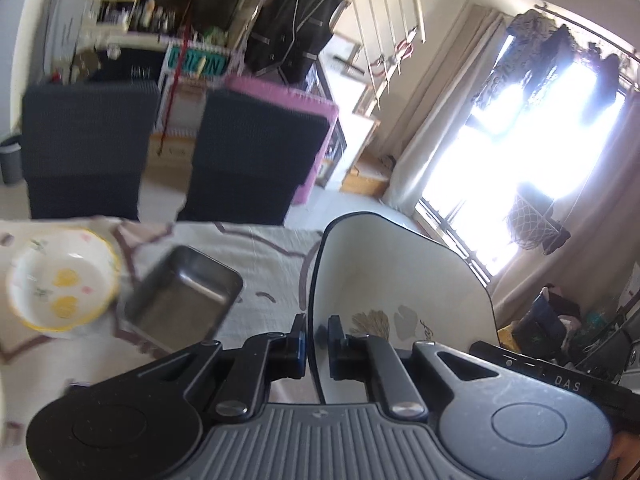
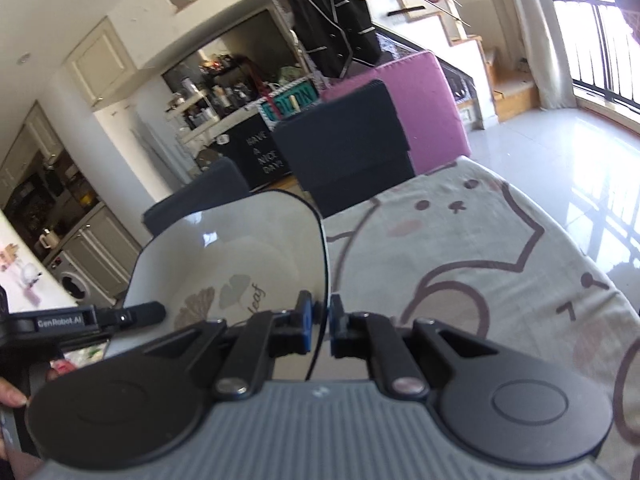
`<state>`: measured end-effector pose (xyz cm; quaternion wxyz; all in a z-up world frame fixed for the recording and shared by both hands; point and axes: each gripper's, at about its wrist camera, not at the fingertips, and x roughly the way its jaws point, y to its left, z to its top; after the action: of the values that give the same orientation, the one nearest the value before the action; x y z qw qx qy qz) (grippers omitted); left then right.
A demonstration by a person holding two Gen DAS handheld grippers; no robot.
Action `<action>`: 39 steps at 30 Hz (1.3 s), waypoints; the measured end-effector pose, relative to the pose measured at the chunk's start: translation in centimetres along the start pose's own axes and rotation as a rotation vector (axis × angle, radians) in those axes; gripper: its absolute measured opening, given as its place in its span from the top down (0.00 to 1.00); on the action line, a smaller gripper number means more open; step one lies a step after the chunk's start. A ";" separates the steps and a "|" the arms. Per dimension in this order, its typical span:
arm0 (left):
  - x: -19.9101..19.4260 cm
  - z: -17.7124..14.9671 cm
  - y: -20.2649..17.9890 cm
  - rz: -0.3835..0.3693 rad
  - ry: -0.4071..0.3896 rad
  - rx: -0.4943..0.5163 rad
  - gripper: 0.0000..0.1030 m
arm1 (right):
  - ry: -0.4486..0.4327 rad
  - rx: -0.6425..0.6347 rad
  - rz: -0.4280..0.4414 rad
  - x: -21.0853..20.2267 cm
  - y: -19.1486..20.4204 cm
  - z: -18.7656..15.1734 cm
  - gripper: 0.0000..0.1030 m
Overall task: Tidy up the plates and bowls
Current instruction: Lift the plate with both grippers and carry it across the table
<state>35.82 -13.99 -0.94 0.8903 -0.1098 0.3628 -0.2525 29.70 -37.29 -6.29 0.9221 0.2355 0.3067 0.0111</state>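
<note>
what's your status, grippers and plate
Left gripper and right gripper both shut on the leaf plate, opposite rims, lifted off the table. Bowl and steel tray below left.

White leaf-print plate (image 1: 400, 276) held tilted above table.

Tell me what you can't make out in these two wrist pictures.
- Left wrist view: the bowl and metal tray are motion-blurred, so the bowl's print stays unclear.
- Left wrist view: the window glare washes out everything outside.
- Both views: the plate hides the table behind it; its near rim is covered by the right tool and left tool.
- Right wrist view: the writing on the plate is partly covered.
</note>
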 end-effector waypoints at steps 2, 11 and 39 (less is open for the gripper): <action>-2.6 -0.7 0.1 0.011 -0.011 -0.004 0.91 | 0.001 0.007 0.012 -1.3 1.1 -0.5 0.90; -12.6 -6.5 4.3 0.079 -0.018 -0.101 0.91 | 0.045 0.023 0.066 -4.9 6.0 -5.1 0.90; -15.4 -18.7 18.5 0.318 0.239 -0.501 0.90 | 0.562 -0.160 0.003 3.5 14.8 -18.3 0.86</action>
<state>20.23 9.63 -12.18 0.8150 -0.2371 0.5281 -0.0244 23.95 -15.77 -14.56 0.8167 0.1504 0.5478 0.1015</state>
